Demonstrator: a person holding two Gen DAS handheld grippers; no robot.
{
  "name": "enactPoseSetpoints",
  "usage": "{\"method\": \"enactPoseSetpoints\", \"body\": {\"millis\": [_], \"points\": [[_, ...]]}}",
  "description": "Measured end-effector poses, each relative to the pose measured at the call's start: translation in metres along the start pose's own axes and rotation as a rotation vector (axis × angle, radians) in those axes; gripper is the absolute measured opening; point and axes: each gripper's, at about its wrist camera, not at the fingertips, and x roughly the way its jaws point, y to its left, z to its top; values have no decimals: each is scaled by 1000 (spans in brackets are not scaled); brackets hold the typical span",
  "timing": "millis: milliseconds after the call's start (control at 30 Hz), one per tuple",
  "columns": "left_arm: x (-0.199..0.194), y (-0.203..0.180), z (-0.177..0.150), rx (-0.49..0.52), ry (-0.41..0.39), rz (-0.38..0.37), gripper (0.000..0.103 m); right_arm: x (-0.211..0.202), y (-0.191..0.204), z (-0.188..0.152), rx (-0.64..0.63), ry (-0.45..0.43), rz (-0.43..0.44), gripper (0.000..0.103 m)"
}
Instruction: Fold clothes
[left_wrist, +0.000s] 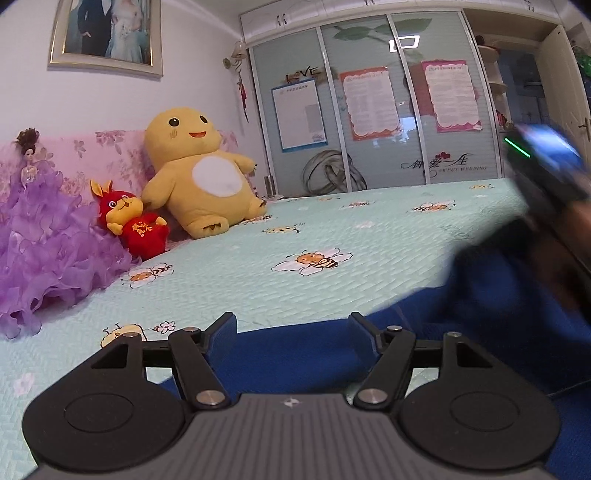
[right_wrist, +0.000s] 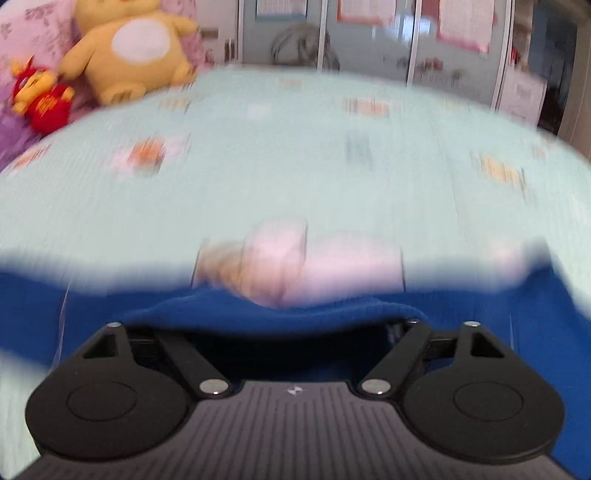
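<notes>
A blue knitted garment (left_wrist: 314, 362) lies on the mint bedspread (left_wrist: 258, 288) at the near edge. My left gripper (left_wrist: 292, 332) hovers just over its edge, jaws open, nothing between the blue pads. At the right of the left wrist view my right gripper (left_wrist: 543, 173) is a blur in a person's hand, above a raised dark fold of the garment. In the blurred right wrist view a fold of the blue garment (right_wrist: 273, 314) drapes across my right gripper (right_wrist: 275, 326) and hides its fingertips. Its linkage arms stand wide apart.
A large yellow plush (left_wrist: 199, 177), a small red plush (left_wrist: 136, 225) and a doll in a purple ruffled dress (left_wrist: 48, 251) sit along the pink headboard at the left. A sliding-door wardrobe (left_wrist: 369, 110) stands beyond the bed. Bee-patterned bedspread stretches ahead.
</notes>
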Motion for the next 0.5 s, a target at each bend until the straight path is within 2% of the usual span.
{"method": "enactPoseSetpoints", "body": {"millis": [33, 100, 167, 200, 300, 400, 500], "points": [[1, -1, 0, 0, 5, 2, 70, 13, 2, 31, 13, -45, -17, 74], [3, -3, 0, -5, 15, -6, 70, 23, 4, 73, 71, -127, -54, 76], [5, -4, 1, -9, 21, -23, 70, 27, 8, 85, 88, -101, -19, 79], [5, -4, 1, -14, 25, -34, 71, 26, 12, 79, 61, -75, -14, 79], [4, -4, -1, -7, 41, -53, 71, -7, 21, 25, -15, -103, -39, 78], [4, -2, -2, -10, 50, -38, 74, -41, 22, -27, 19, -120, 49, 80], [10, -2, -4, -14, 96, -60, 74, -43, 28, -53, 81, -32, 99, 80]]}}
